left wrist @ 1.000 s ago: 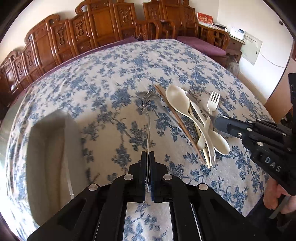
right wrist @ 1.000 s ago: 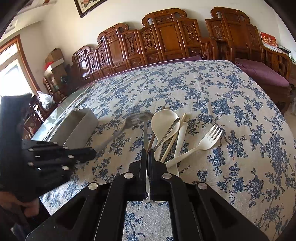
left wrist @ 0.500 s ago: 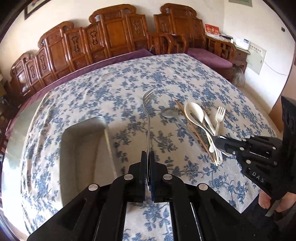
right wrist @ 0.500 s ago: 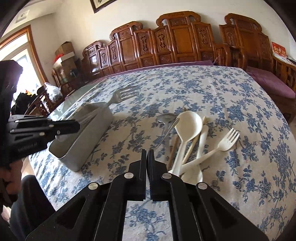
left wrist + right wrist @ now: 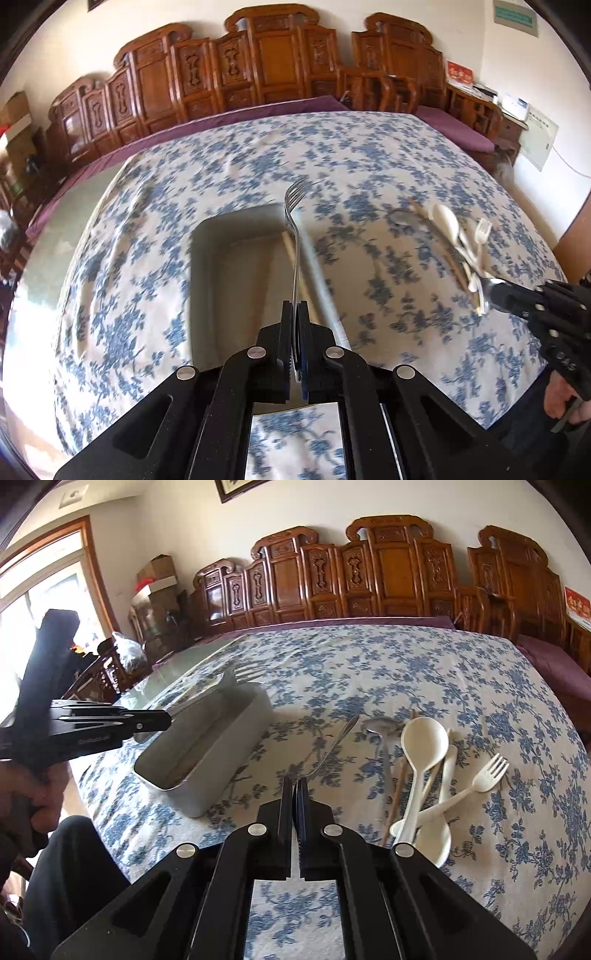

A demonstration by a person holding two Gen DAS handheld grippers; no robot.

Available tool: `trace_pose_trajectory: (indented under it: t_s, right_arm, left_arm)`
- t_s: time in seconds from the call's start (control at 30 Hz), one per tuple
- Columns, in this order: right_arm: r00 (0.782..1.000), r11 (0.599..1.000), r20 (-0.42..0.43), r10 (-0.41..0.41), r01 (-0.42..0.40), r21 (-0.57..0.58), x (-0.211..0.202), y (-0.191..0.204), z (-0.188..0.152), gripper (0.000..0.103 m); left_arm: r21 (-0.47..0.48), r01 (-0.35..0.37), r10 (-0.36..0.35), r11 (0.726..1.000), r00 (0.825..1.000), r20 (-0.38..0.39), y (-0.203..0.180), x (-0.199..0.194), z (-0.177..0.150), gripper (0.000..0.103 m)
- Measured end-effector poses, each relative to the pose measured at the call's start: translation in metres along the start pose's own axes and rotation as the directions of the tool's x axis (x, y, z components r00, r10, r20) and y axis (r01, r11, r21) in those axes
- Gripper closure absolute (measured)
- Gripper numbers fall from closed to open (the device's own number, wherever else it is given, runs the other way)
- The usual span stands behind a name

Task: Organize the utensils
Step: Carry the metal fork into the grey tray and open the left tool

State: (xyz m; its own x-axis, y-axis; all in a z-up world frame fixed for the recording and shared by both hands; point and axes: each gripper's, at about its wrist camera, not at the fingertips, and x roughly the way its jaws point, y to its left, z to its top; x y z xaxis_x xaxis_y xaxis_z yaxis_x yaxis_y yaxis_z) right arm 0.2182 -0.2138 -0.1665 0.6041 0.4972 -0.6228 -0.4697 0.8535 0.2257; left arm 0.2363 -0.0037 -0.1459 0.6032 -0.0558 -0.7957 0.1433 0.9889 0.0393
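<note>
At the centre of the left wrist view, a metal fork (image 5: 294, 229) is held by its handle in the fully closed left gripper (image 5: 295, 321), tines pointing away, above the grey tray (image 5: 207, 280). The carrying step appears nearly done; lowering and release into the tray are judged to come next. At the centre of the right wrist view, a metal spoon (image 5: 334, 747) is clamped by its bowl end in the closed right gripper (image 5: 294, 794), above the tablecloth (image 5: 406, 672). White utensils (image 5: 424, 760) remain at right, beside the chopsticks (image 5: 400, 775).
</note>
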Motion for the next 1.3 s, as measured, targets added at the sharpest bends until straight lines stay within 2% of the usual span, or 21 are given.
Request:
trace_pose_trajectory:
  t_s: [0.27,0.53,0.8,0.97,1.03,1.3]
  right_arm:
    - [1.0,0.999,-0.029,0.009,-0.01,-0.034,0.01,0.013,-0.006,0.1]
    - [0.999,0.999,-0.042,0.032,-0.033,-0.033,0.019,0.017,-0.004,0.1]
    - [0.998,0.998,-0.06,0.035,-0.038,-0.042,0.024,0.023,-0.005,0.1]
    - [0.997,0.998,-0.074,0.032,-0.036,-0.055,0.029,0.03,-0.004,0.1]
    - [0.997,0.998,-0.077,0.03,-0.034,-0.061,0.03,0.033,-0.002,0.1]
    - [0.996,0.993,-0.081,0.03,-0.039,-0.114,0.032,0.057,0.024,0.1]
  left_arm:
    - [-0.071,-0.034,0.03,0.997,0.998,-0.049,0.039,0.026,-0.007,0.101]
    - [-0.058,-0.059,0.053,0.997,0.994,-0.095,0.041,0.048,-0.01,0.101]
    - [-0.071,-0.04,0.03,0.997,0.991,-0.129,0.043,0.061,-0.014,0.1]
    - [-0.072,-0.022,0.015,0.997,0.995,-0.095,0.046,0.054,-0.011,0.097]
    - [-0.071,-0.019,0.014,0.997,0.997,-0.073,0.048,0.048,-0.009,0.092]
    - [-0.093,0.003,0.0,0.996,1.0,0.029,0.065,0.022,-0.008,0.092]
